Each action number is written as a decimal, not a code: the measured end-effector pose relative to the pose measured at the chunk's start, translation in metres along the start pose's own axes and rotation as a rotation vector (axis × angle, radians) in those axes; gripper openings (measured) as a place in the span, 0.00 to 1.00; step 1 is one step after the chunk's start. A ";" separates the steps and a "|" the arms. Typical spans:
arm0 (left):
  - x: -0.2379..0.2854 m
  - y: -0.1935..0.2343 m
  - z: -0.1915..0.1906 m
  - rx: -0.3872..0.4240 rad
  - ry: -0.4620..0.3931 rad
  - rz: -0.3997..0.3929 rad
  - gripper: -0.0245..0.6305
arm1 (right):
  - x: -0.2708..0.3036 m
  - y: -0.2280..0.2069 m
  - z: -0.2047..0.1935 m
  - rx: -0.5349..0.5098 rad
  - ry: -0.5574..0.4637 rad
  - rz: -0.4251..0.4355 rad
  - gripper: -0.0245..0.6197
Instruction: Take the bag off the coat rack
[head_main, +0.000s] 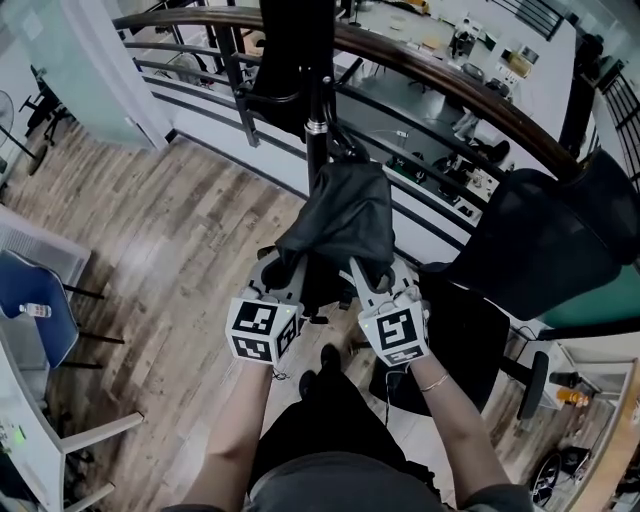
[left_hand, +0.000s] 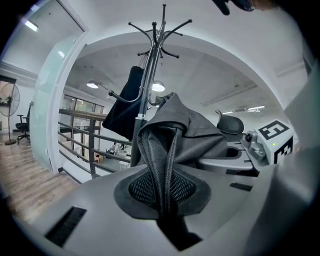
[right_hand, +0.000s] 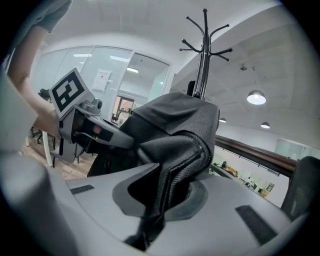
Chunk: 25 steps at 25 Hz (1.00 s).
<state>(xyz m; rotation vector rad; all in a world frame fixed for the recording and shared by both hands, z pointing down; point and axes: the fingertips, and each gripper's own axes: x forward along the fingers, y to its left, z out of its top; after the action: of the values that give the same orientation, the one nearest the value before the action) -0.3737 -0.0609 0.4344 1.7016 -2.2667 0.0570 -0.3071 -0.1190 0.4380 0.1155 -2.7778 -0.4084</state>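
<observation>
A dark grey fabric bag (head_main: 340, 215) hangs bunched between my two grippers, just in front of the black coat rack pole (head_main: 318, 120). My left gripper (head_main: 288, 265) is shut on the bag's left side; a mesh-edged fold (left_hand: 160, 165) is pinched in its jaws. My right gripper (head_main: 362, 270) is shut on the bag's right side, with a stitched seam (right_hand: 170, 175) clamped between its jaws. The rack's hooks (left_hand: 161, 30) rise above the bag. A second black bag (left_hand: 125, 107) hangs on a lower hook. I cannot tell whether the held bag still hangs on a hook.
A curved railing (head_main: 450, 85) with a wooden top runs behind the rack, with a drop to a lower floor beyond. A black office chair (head_main: 540, 240) stands at the right, a blue chair (head_main: 35, 315) at the left. The person's legs stand on wooden flooring (head_main: 170, 240).
</observation>
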 end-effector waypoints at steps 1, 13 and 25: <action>-0.003 -0.001 0.002 -0.002 -0.006 -0.001 0.12 | -0.003 0.001 0.002 -0.004 -0.002 -0.002 0.09; -0.031 -0.016 0.001 -0.009 -0.019 -0.023 0.12 | -0.029 0.021 0.007 -0.005 0.004 -0.017 0.08; -0.057 -0.036 0.004 0.017 -0.028 -0.071 0.12 | -0.061 0.036 0.015 0.013 0.006 -0.074 0.08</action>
<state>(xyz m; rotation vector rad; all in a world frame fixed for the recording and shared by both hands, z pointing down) -0.3264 -0.0196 0.4098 1.8015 -2.2297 0.0374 -0.2557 -0.0727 0.4165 0.2231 -2.7767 -0.4080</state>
